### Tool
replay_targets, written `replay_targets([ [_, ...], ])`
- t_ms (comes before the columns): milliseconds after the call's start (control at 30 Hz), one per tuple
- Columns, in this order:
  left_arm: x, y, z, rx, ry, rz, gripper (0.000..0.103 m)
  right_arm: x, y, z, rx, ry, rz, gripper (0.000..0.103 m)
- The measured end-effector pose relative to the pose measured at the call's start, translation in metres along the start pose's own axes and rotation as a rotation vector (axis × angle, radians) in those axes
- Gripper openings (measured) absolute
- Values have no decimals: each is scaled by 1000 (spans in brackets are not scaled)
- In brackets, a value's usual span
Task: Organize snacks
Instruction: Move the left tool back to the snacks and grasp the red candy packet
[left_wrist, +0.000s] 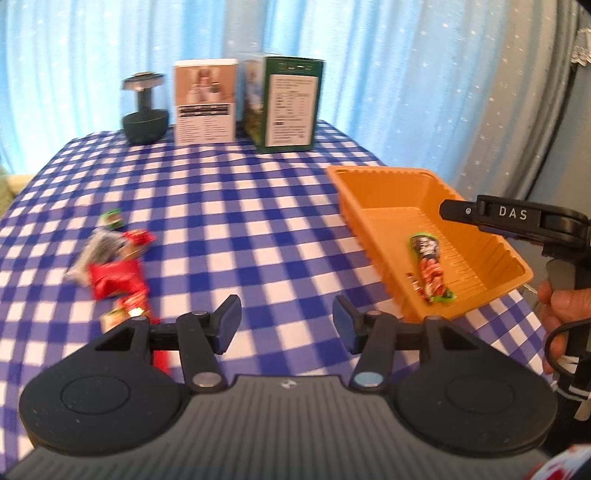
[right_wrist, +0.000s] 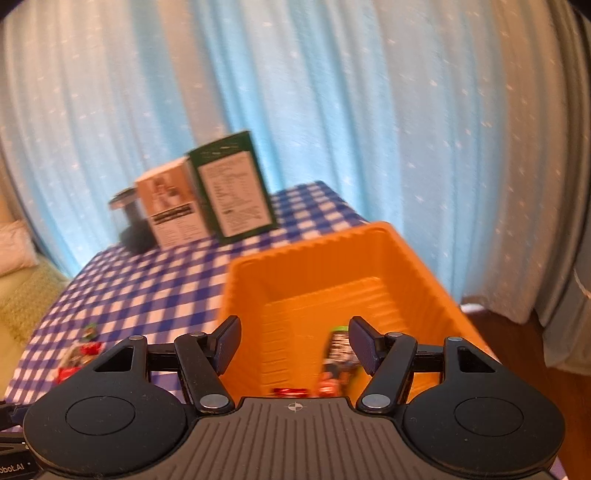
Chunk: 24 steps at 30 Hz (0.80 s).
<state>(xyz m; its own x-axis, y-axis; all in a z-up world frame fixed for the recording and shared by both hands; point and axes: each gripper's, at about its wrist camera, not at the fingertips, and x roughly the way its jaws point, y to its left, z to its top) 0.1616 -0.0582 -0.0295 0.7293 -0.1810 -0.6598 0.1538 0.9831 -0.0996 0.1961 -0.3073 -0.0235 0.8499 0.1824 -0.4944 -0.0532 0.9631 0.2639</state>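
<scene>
The left gripper (left_wrist: 287, 324) hangs above the checked surface (left_wrist: 236, 221) with its jaws parted and nothing between them, only blue-and-white cloth below. Off to its left a loose heap of snack packets (left_wrist: 114, 266), red ones mostly, lies on the cloth. To its right sits the orange tray (left_wrist: 369, 181), near the surface's edge, and one snack bar (left_wrist: 430, 269) in a dark wrapper lies flat on the tray's ribbed floor. The right gripper (right_wrist: 294, 345) is over that tray, its jaws standing apart and empty, with the bar lying just under its right finger; a hand (left_wrist: 557, 314) grips its handle. At the far side stand a white carton (left_wrist: 205, 103), a green carton (left_wrist: 291, 107) just beside it, and a dark green bowl-shaped stand (left_wrist: 145, 110).
</scene>
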Motion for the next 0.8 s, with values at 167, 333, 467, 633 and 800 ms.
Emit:
replay_targets([
  [167, -23, 31, -13, -34, -2, 74, 55, -1, 42, -17, -76, 34, 70, 65],
  [333, -39, 64, -23, -73, -2, 147, 59, -1, 83, -36, -140, 72, 141, 65],
  [467, -47, 85, -31, -89, 4, 181, 60, 1, 113, -47, -187, 95, 191, 65],
  [633, -47, 105, -39, -95, 18, 194, 61, 9, 140, -61, -245, 126, 237, 65],
  [800, -38, 114, -48, -27, 53, 167, 61, 20, 147, -70, -268, 165, 240, 65],
])
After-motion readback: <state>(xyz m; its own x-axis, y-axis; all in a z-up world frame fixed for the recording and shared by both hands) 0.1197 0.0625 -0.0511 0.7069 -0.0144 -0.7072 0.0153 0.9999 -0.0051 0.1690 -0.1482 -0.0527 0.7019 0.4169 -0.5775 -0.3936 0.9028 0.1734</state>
